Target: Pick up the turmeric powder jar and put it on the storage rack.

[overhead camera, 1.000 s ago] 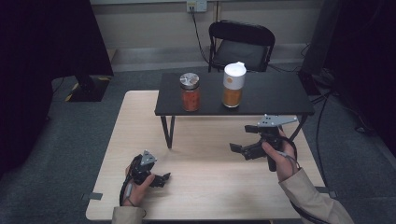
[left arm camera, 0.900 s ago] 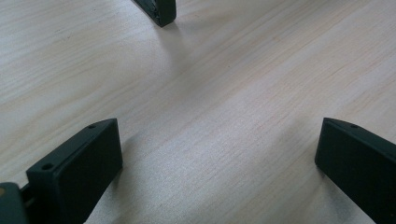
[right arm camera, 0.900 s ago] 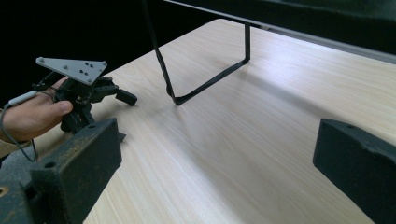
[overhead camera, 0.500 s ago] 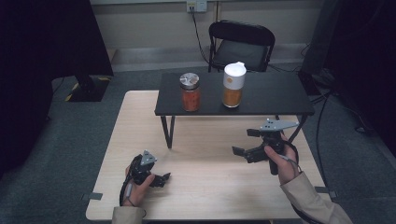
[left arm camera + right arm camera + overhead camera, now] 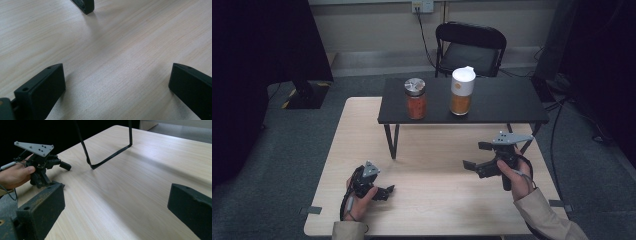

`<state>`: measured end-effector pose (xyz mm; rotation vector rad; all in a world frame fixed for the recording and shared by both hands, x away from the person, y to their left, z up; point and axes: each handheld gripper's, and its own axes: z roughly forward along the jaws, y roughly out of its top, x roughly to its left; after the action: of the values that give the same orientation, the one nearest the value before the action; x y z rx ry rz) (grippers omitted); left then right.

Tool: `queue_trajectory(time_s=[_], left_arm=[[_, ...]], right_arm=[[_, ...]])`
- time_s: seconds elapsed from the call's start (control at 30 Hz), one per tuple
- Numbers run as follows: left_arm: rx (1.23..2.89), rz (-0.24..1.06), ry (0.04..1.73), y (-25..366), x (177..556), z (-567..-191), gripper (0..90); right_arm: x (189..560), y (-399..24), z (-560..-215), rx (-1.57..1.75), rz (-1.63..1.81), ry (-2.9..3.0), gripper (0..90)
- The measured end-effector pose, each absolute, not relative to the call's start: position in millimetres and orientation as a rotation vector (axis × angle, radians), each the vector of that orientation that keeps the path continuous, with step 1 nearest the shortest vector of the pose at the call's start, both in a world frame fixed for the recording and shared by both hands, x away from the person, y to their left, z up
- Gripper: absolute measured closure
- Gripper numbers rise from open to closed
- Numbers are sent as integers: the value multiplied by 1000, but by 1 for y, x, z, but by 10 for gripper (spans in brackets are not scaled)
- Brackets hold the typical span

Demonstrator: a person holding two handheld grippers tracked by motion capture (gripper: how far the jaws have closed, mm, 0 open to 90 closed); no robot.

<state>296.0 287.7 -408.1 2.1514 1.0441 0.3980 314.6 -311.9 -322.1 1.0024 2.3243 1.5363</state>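
Note:
On the light wooden table, my left gripper rests low near the front left, held in a hand, jaws open and pointing right. In the left gripper view its jaws stand wide apart over bare wood. My right gripper hovers at the front right, open and empty, jaws pointing left. The right gripper view has its jaws spread over the tabletop, with the left gripper farther off. A glass jar with red contents and a white-lidded container stand on a black raised shelf.
The shelf's thin black legs come down onto the table behind both grippers; one leg frame lies ahead of the right gripper, one foot ahead of the left. A black folding chair stands beyond the table.
My right gripper has drifted slightly right and toward the person, staying open. The left gripper has not moved.

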Motion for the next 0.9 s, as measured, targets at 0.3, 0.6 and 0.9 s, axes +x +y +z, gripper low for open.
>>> queue_trajectory(time_s=[0.3, 0.6, 0.9], left_arm=[[2151, 398, 1044, 288, 296, -408, 0], [2151, 398, 1044, 288, 296, -408, 0], [2151, 398, 1044, 288, 296, -408, 0]], right_arm=[[312, -318, -329, 1011, 1536, 2314, 0], [309, -326, -336, 1030, 1527, 2305, 0], [306, -332, -343, 1044, 1532, 2303, 0]])
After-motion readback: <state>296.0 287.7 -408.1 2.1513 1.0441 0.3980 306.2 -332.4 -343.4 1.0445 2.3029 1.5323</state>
